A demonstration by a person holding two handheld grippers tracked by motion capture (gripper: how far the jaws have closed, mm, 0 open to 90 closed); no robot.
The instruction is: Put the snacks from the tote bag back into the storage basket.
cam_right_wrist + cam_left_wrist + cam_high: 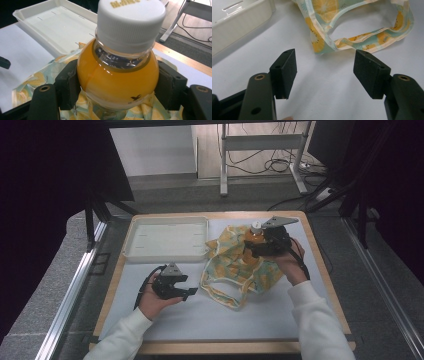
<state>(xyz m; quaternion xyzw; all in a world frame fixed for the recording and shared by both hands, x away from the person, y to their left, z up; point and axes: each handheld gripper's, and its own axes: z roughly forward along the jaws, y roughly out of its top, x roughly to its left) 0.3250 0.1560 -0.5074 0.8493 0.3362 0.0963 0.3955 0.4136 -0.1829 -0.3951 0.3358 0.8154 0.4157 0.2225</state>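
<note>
The right gripper has its two black jaws clamped on a bottle of orange juice, one pad pressed against each side of the rounded shoulder just under the white cap. The bottle stands upright between the jaws, its cap above them and its lower part sunk into the fruit-print bag that lies bunched under and around the gripper. From above, the person's right hand wraps the gripper from behind, and the grey plate on top of it sticks out beyond the bottle. The bottle's cap shows just to the left of that plate.

The left gripper rests low over the white mat, held in the left hand, with its jaws standing wide apart and nothing between them. Its pads point toward the bag, whose looped handle lies ahead of the jaws and a little to the right, near but not touching. Bare mat lies under the gap between the pads.

A white tray sits beyond the left gripper, at the far left of the mat; in the left gripper view its wall is ahead and to the left of the jaws. It lies left of the right gripper, with the bag's edge just beside its near corner.
</note>
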